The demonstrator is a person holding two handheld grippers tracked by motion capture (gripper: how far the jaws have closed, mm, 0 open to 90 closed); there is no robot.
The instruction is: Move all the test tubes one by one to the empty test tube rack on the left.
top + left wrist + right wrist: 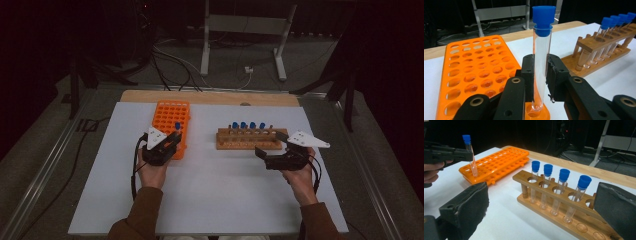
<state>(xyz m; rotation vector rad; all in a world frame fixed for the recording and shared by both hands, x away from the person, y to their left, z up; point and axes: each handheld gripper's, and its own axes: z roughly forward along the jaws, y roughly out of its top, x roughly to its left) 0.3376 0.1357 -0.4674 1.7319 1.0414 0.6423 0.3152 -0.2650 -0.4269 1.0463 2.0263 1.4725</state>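
The white table (210,195) carries everything, and I take my bearings from the orange rack (474,67). To its right, well apart, stands the wooden rack (554,195) with four blue-capped tubes (560,190) upright in its holes. My left gripper (541,75) sits at the orange rack's near right corner, its jaws clamped on the test tube (541,62) at mid-height, upright, the rounded end at a corner hole. I judge the step is seating it: I should keep it vertical, centre the tip over the hole, lower straight, then release. My right gripper (541,212) waits beside the wooden rack, jaws wide apart, holding nothing.
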